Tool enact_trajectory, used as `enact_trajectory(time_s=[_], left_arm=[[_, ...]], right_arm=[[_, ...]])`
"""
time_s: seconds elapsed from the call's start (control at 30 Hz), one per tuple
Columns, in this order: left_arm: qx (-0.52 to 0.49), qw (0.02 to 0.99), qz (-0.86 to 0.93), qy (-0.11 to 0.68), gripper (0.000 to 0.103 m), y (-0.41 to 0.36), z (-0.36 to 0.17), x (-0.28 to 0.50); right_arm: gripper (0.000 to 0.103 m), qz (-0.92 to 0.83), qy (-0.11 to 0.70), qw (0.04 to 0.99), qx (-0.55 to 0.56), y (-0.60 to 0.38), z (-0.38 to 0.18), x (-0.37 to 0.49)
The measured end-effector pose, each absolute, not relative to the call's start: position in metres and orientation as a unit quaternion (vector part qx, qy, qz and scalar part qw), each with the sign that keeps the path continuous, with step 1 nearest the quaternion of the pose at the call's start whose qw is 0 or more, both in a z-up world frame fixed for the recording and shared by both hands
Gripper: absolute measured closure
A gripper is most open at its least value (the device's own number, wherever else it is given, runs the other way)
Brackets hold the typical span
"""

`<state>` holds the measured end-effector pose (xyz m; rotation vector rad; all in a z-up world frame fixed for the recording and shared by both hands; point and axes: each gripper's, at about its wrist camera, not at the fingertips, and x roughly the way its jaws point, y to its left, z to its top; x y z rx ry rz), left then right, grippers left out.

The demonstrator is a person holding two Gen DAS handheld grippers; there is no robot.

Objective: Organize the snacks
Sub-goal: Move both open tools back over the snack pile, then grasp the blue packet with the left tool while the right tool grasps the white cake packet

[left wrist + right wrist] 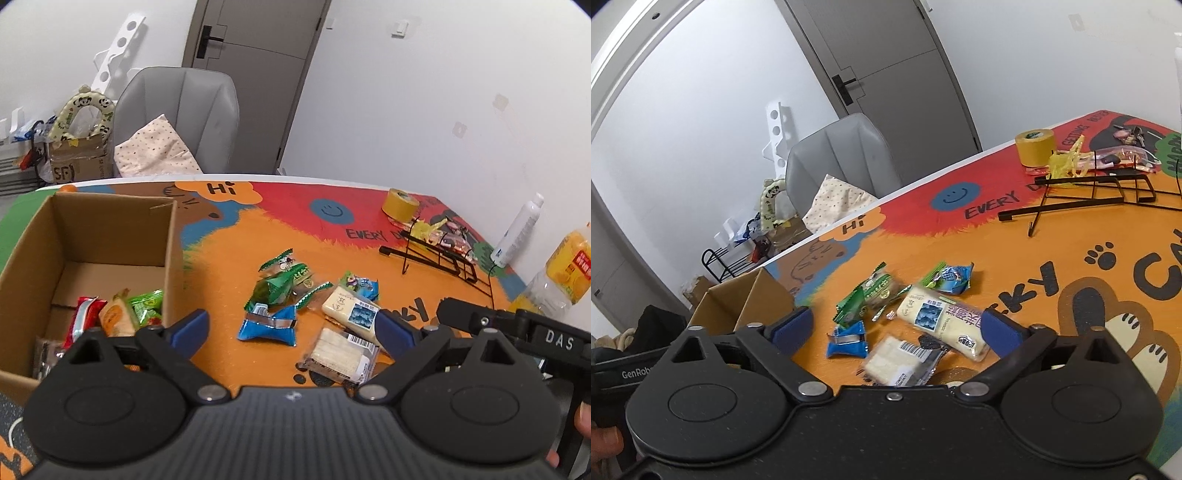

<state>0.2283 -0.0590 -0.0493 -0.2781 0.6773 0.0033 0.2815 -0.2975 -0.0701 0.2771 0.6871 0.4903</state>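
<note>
Several wrapped snacks lie loose on the colourful table mat: a green packet [282, 282], a blue packet [267, 326], a long cream bar [351, 310], a clear-wrapped white cake [338, 356] and a small blue-green packet [360, 284]. A cardboard box [110, 229] at the left holds red, orange and green snacks [118, 314]. My left gripper [293, 330] hovers open over the pile, empty. My right gripper [897, 328] is open too, with the cream bar [942, 321] and white cake [897, 360] lying between its fingers, untouched. The box corner [746, 295] shows at the left.
A yellow tape roll [400, 205], a black wire rack [439, 254] with small wrapped items, a white bottle [517, 232] and a yellow-labelled bottle [561, 273] stand at the table's right. A grey chair [177, 118] with a cushion sits behind the table.
</note>
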Motion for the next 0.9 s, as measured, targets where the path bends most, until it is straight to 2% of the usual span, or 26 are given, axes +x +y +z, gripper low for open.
enact_trajectory(time_s=[0.13, 0.3, 0.43, 0.63, 0.9], left_arm=[[-0.132, 0.934, 0.000, 0.332, 0.015, -0.064, -0.052, 0.237], [-0.130, 0.930, 0.001, 0.343, 0.024, -0.068, -0.063, 0.252], [-0.125, 0.927, 0.005, 0.352, 0.035, -0.071, -0.072, 0.263], [-0.119, 0.920, 0.014, 0.373, 0.041, -0.075, -0.090, 0.284], [-0.108, 0.916, 0.030, 0.386, 0.041, -0.078, -0.112, 0.307]], right_arm=[[0.026, 0.236, 0.333, 0.902, 0.141, -0.299, -0.076, 0.291], [0.031, 0.242, 0.338, 0.899, 0.137, -0.296, -0.083, 0.302], [0.037, 0.244, 0.346, 0.896, 0.134, -0.295, -0.094, 0.312], [0.039, 0.241, 0.363, 0.891, 0.129, -0.293, -0.111, 0.330], [0.041, 0.248, 0.373, 0.887, 0.113, -0.285, -0.125, 0.352]])
